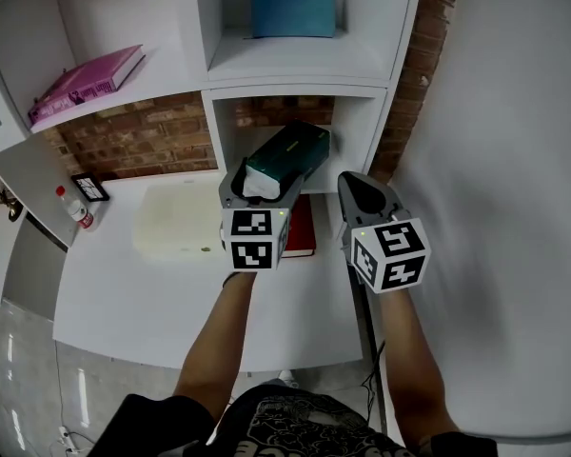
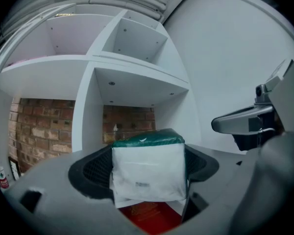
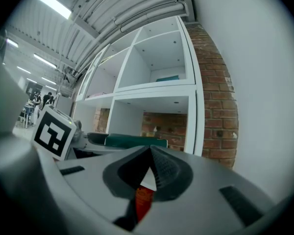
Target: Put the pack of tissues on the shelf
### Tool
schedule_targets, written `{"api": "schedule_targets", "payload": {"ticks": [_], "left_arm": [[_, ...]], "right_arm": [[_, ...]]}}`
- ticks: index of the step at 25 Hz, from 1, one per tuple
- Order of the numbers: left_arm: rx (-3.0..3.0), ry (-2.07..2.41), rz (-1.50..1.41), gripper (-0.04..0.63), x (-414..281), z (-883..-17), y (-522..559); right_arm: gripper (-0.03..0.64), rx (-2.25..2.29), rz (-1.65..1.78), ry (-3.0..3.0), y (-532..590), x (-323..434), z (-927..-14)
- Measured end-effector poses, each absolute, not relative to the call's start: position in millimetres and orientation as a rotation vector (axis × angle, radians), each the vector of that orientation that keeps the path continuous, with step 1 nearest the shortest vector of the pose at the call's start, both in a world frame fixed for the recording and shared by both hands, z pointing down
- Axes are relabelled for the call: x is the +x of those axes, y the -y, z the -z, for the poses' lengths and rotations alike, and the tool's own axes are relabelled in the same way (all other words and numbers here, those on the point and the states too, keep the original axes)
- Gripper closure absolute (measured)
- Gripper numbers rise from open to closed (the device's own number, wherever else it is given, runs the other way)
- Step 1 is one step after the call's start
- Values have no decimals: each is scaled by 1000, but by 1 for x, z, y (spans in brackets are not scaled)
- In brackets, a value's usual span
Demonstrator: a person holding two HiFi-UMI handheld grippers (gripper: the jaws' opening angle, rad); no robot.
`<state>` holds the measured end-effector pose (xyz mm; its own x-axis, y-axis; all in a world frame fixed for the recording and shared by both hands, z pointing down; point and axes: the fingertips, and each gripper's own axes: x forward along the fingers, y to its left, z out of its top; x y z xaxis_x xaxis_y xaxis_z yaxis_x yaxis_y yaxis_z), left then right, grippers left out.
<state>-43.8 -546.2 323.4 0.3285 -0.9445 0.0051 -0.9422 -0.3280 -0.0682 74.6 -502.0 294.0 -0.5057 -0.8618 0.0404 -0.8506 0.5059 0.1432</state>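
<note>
A pack of tissues [image 1: 285,159], green on top with a white end [image 2: 148,171], is held up in front of the lower shelf compartment [image 1: 276,112]. My left gripper [image 1: 262,187] is shut on the pack, a jaw on each side. The compartment's opening [image 2: 132,106] lies straight ahead in the left gripper view. To the right, my right gripper [image 1: 366,196] hangs at about the same height with its jaws together and nothing between them. The green pack [image 3: 132,141] shows to the left in the right gripper view.
A red book [image 1: 300,227] lies on the white counter [image 1: 152,293] below the pack. A pink book [image 1: 84,82] lies on the left shelf, a blue box [image 1: 293,3] stands in the upper compartment. A bottle [image 1: 74,208] and small frame [image 1: 90,188] stand at left. White wall [image 1: 514,160] at right.
</note>
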Motion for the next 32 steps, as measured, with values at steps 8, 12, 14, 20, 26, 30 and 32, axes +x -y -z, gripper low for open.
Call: {"api": "schedule_targets", "payload": {"ticks": [8,12,14,20,26,30,32], "left_arm": [[-2529,-1759,103,164,-37,-332,595],[-2524,-1746,125,166,-38,-335,612],[-2525,-1738,128,167,-38,-335,618],[-2556,-1726,157,166,-37,-341,624],[-2601,-1721,207,155,-34,-348,621],[-2613,-1716,267,152,-30,-360,622],[-2618,-1707,288,150,-29,-363,621]], "right_arm": [[612,1510,154,2611,533,72,-299],[612,1506,147,2604,544,69,-305],[614,1505,140,2602,547,69,-309],[614,1503,127,2591,550,67,-316],[612,1501,118,2585,546,66,-319],[614,1507,113,2581,544,66,-320],[614,1508,107,2579,542,66,-322]]}}
